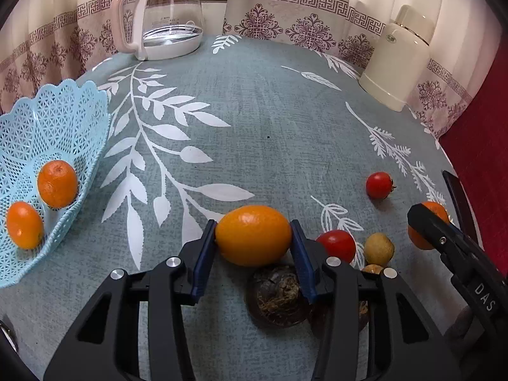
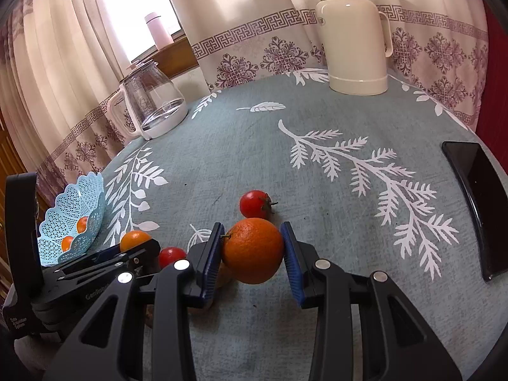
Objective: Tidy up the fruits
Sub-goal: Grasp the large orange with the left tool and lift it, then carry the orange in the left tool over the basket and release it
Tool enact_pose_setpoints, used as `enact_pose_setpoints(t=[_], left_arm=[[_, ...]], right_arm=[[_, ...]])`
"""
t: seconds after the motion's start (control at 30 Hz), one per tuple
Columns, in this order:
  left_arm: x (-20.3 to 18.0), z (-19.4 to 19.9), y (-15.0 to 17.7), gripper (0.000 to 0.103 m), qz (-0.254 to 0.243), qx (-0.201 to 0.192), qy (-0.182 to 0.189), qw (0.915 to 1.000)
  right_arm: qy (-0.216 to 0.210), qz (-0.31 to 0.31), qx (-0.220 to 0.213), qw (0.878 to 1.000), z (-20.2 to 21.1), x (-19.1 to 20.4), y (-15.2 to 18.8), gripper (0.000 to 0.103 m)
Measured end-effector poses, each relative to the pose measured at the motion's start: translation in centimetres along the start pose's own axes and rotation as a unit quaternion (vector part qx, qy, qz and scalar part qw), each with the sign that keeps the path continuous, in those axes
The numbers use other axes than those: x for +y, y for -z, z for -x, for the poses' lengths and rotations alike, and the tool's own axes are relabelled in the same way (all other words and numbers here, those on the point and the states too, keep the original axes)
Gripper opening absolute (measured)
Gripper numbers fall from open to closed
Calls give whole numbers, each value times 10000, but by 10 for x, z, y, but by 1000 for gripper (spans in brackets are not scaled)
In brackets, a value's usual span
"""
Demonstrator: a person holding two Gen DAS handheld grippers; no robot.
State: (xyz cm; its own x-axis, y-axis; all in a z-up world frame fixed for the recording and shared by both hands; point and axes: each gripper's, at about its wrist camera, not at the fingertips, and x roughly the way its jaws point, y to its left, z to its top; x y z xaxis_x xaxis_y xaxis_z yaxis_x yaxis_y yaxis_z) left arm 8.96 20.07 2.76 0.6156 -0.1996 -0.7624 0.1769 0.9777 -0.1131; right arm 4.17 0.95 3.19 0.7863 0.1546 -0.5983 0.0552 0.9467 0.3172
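- A kumquat is clamped in the left gripper.
- An orange is clamped in the right gripper.
- Two fruits are held in the basket.

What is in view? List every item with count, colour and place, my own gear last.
basket: 1, light blue, table's left edge
basket fruits: 2, orange, inside the basket
oval fruit: 1, yellow-orange, between the left gripper's pads
round orange: 1, deep orange, between the right gripper's pads
cherry tomatoes: 2, red, on the cloth right of centre
small fruit: 1, yellow, beside the nearer tomato
dark bulb: at least 1, brown, under the left gripper
kettle: 1, clear and white, far left
thermos: 1, cream, far right
phone: 1, black, right edge
tablecloth: 1, grey-blue, white leaves
left gripper: 1, black, blue pads
right gripper: 1, black, blue pads
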Motion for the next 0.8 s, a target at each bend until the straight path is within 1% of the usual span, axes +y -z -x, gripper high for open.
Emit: enact_pose_setpoints(t=[0.23, 0.57, 0.7, 0.8], left_arm=[[8, 9, 3, 47, 106, -68, -17, 9999], [11, 45, 1, 47, 31, -510, -261, 9984], [21, 61, -2, 47, 120, -690, -329, 9970], [32, 71, -4, 47, 221, -817, -451, 9954]], right_arm=[[7, -5, -3, 10000, 0, -1, 0, 37], [24, -38, -8, 10000, -1, -4, 0, 37], [30, -31, -8, 10000, -1, -4, 0, 37], [30, -34, -10, 10000, -1, -4, 0, 37]])
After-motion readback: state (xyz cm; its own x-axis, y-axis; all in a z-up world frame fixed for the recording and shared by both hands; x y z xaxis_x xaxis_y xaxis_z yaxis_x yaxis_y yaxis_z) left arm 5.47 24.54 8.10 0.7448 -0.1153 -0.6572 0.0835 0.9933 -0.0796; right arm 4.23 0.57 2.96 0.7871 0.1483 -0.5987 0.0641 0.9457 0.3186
